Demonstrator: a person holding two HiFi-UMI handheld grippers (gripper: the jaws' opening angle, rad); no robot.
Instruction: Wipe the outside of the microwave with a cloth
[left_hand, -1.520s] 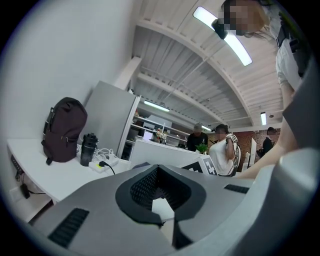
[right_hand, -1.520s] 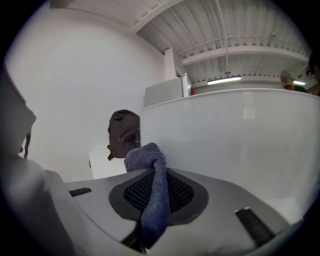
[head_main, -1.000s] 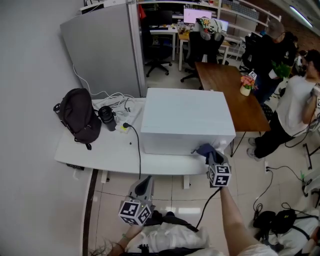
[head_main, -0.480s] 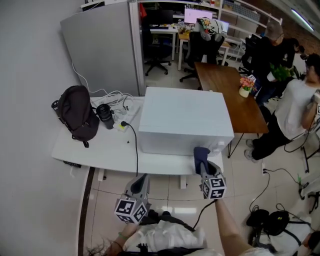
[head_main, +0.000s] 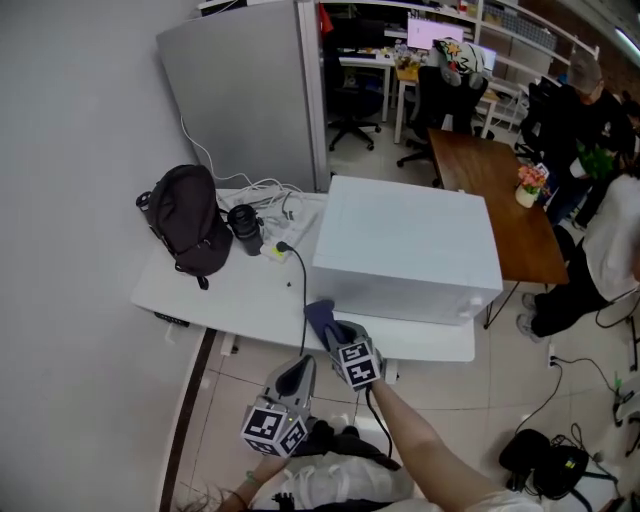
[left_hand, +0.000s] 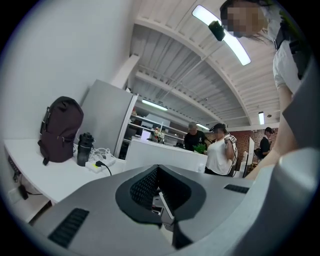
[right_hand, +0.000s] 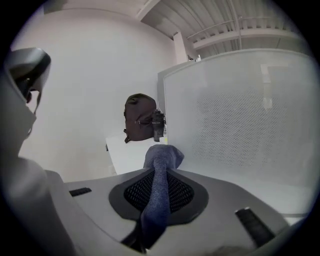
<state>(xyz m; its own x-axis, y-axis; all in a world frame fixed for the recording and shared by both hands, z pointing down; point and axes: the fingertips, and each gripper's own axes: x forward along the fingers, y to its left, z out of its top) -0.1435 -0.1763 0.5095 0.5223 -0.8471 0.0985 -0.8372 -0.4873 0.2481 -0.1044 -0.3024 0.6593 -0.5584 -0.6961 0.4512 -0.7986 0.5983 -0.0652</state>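
Left claw (head_main: 298, 372): clenched, empty, held low and nearest the person, short of the microwave (head_main: 405, 250). Right claw (head_main: 337, 334): clamped on the blue cloth (head_main: 320, 316), which stands at the microwave's front left corner. Contact with the panel cannot be confirmed. One second ago the cloth was at the front right corner. Judgement: the front face has been swept across; the left side appears due next.
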